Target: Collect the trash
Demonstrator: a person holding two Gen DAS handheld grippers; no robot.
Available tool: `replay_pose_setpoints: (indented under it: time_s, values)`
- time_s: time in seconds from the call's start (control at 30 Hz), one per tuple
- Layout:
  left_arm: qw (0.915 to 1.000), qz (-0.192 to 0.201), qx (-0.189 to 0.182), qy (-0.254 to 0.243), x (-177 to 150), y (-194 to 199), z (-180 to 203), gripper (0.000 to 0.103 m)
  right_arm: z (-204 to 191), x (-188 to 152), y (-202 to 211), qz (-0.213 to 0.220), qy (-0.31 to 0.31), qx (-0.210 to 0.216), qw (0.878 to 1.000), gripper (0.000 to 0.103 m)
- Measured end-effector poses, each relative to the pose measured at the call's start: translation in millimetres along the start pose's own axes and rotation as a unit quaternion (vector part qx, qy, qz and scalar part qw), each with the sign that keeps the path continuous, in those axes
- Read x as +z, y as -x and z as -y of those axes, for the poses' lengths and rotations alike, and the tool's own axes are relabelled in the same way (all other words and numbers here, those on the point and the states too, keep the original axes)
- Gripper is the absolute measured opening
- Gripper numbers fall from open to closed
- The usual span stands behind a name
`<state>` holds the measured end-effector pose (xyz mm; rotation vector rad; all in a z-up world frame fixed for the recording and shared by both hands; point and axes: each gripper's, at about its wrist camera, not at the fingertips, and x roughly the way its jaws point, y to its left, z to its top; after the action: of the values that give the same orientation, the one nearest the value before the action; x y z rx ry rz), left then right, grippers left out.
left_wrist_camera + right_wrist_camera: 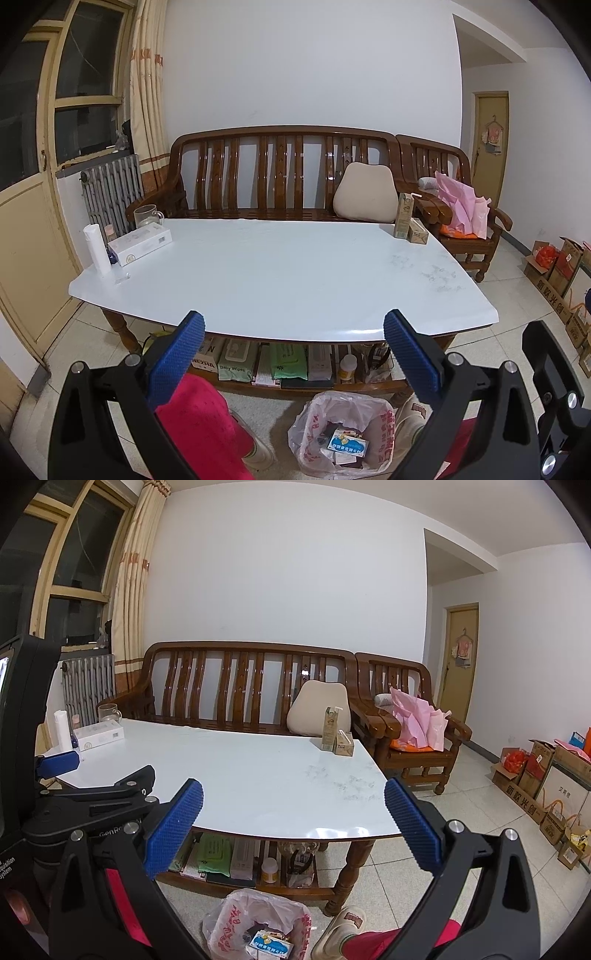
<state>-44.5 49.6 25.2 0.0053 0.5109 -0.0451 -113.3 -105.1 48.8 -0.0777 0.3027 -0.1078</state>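
Two cartons [410, 221] on table [277, 280]; both tools [293, 354] [293, 830] spread, empty.

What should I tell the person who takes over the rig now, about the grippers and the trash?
Left hand-held gripper: open, holds nothing.
Right hand-held gripper: open, holds nothing.
Trash bin: on the floor in front of the table, already with small boxes inside.
Left to do, probably: two drink cartons with straws at the far right corner of the table.
The items at the far left corner may not be trash; I cannot tell.
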Motion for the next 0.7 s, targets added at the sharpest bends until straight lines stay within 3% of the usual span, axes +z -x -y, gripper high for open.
replay_pose_setpoints:
  time_s: [0.57, 0.7]
  values:
    - [1.0000, -0.009, 0.002, 0.002, 0.1, -7.0, -1.8, 0.095, -1.8, -3.3, -3.4, -0.004, 0.000, 0.004, 1.000, 0.096]
    - [0.9999, 0.005, 0.013, -0.002, -0.7, -4.1, -1.4, 0.095, -1.7, -3.4, -3.4, -0.005, -0.001, 0.006, 1.000, 0.096]
